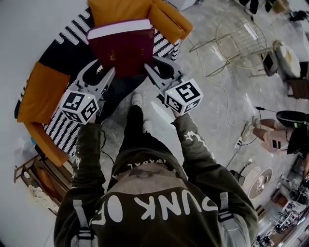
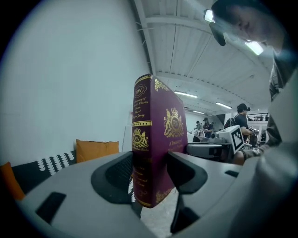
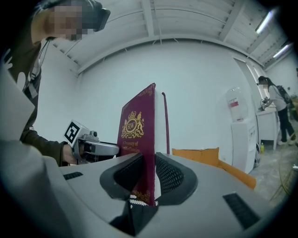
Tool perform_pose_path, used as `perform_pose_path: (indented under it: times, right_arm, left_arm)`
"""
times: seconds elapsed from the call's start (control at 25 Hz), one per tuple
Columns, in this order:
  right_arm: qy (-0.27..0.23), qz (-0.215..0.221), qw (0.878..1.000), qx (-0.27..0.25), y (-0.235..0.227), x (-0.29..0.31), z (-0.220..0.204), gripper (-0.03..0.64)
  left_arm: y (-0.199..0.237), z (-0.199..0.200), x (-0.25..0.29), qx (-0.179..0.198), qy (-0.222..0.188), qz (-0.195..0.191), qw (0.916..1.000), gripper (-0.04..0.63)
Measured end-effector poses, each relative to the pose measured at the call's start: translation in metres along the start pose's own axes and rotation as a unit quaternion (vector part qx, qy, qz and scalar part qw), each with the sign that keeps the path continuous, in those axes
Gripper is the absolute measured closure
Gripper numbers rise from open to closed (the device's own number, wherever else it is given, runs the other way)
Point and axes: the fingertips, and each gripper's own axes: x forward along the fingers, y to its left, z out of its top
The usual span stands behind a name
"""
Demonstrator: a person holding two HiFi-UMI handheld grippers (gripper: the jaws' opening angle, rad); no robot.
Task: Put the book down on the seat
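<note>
I hold a thick maroon book (image 1: 120,48) with gold crests, upright and off the seat, between both grippers. My left gripper (image 1: 105,73) is shut on its left edge. In the left gripper view the book (image 2: 156,139) stands between the pads of that gripper (image 2: 151,174), spine toward the camera. My right gripper (image 1: 150,68) is shut on the right edge. In the right gripper view the book (image 3: 138,135) rises from that gripper's (image 3: 148,175) jaws. Below the book lies the seat (image 1: 72,53), a sofa in black-and-white pattern with orange cushions (image 1: 133,9).
A wire-frame stand (image 1: 239,36) and cables lie on the marble floor to the right. A person (image 1: 275,137) sits at the far right. A wooden rack (image 1: 41,178) stands at the lower left. A water dispenser (image 3: 242,135) stands by the white wall.
</note>
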Motion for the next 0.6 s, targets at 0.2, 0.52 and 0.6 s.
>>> perform_pose_path:
  times: [0.2, 0.52, 0.6]
  right_arm:
    - [0.03, -0.008, 0.999, 0.022, -0.061, 0.063, -0.051, 0.518]
    - [0.1, -0.018, 0.992, 0.07, -0.16, 0.162, -0.179, 0.518]
    - [0.115, -0.018, 0.99, 0.078, -0.183, 0.184, -0.213, 0.518]
  left_arm:
    - [0.067, -0.044, 0.064, -0.025, 0.023, -0.005, 0.9994, 0.379]
    - [0.172, -0.17, 0.169, -0.101, 0.065, -0.003, 0.9928, 0.379]
    - [0.195, -0.204, 0.192, -0.116, 0.077, 0.002, 0.9903, 0.379]
